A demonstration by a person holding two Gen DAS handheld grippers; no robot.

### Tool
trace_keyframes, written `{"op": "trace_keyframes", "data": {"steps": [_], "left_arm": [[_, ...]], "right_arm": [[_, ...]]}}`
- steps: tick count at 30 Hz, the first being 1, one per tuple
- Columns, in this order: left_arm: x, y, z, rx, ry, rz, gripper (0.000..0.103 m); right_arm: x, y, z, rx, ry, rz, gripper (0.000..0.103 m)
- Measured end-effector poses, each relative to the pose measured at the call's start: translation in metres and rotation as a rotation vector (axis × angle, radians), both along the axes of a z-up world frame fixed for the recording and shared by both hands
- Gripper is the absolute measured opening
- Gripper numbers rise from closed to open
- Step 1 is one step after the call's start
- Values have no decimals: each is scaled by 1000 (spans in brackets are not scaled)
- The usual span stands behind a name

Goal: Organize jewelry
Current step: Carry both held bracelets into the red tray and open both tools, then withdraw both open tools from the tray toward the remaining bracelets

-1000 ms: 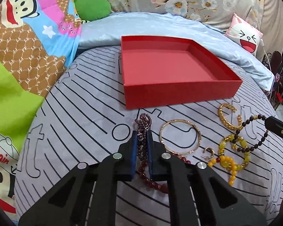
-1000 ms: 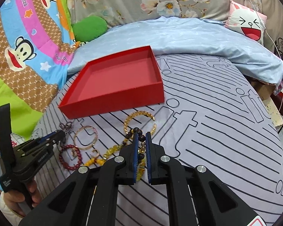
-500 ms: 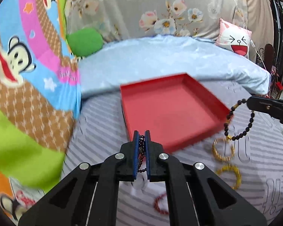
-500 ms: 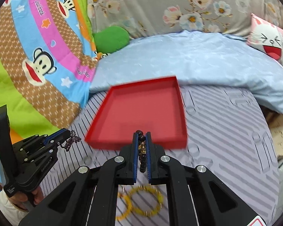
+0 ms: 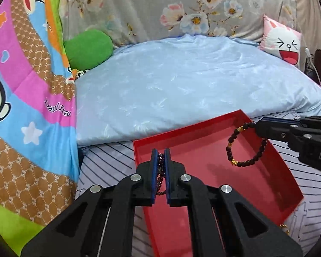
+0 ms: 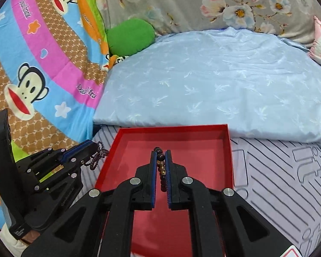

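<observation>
My left gripper [image 5: 160,153] is shut on a dark purple bead bracelet [image 5: 160,167] and holds it above the near left edge of the red tray [image 5: 284,167]; in the right wrist view it [image 6: 92,144] sits just left of the tray with the purple beads [image 6: 98,155] dangling. My right gripper [image 6: 160,153] is shut on a dark brown bead bracelet with gold beads [image 6: 161,167], above the tray's inside [image 6: 230,150]. In the left wrist view that bracelet [image 5: 244,147] hangs as a loop from the right gripper [image 5: 259,126] over the tray.
The tray lies on a grey striped bedsheet [image 6: 278,175]. A light blue quilt [image 5: 192,90] is bunched behind it. A green cushion [image 5: 87,49], a cartoon monkey blanket [image 6: 32,81] and a pink face pillow [image 5: 282,40] lie around. Gold jewelry [image 5: 285,228] peeks past the tray's near right corner.
Both grippers lifted their bracelets off the sheet and carried them forward, so that they now hang over the red tray. The rest of the jewelry has dropped out of view.
</observation>
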State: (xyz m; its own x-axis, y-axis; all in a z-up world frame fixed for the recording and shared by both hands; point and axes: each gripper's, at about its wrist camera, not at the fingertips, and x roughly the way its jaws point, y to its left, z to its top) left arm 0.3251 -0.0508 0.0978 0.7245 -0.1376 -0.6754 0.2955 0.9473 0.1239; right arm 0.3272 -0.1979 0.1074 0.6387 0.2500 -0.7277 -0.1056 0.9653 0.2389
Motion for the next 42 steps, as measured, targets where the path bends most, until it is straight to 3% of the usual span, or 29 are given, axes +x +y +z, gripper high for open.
{"op": "trace_keyframes", "data": {"steps": [8,14,15,16,18,29,42], "left_arm": [[52,-26,-45,52,108,9,6],[61,-42,-62,39,163,-2,9],[60,-41,-60,22,160,9,22],[59,-38,-56,3,152,23,49],[54,-30,-46,-35,113,55,69],[1,22,-2,-128,28,137,69],[-95,52,4,-134,8,127,69]], "right_arm": [[48,-17,-45,-104,113,-38,8],[49,-32,-54,-180,117,-76,15],[46,-36,-54,-174,112,-83,20],[44,-38,-52,-170,105,-88,28],[35,-42,-46,-173,76,-100,38],[-25,-44,-7,-118,-7,-89,43],[-120,-35,6,-121,-37,-93,43]]}}
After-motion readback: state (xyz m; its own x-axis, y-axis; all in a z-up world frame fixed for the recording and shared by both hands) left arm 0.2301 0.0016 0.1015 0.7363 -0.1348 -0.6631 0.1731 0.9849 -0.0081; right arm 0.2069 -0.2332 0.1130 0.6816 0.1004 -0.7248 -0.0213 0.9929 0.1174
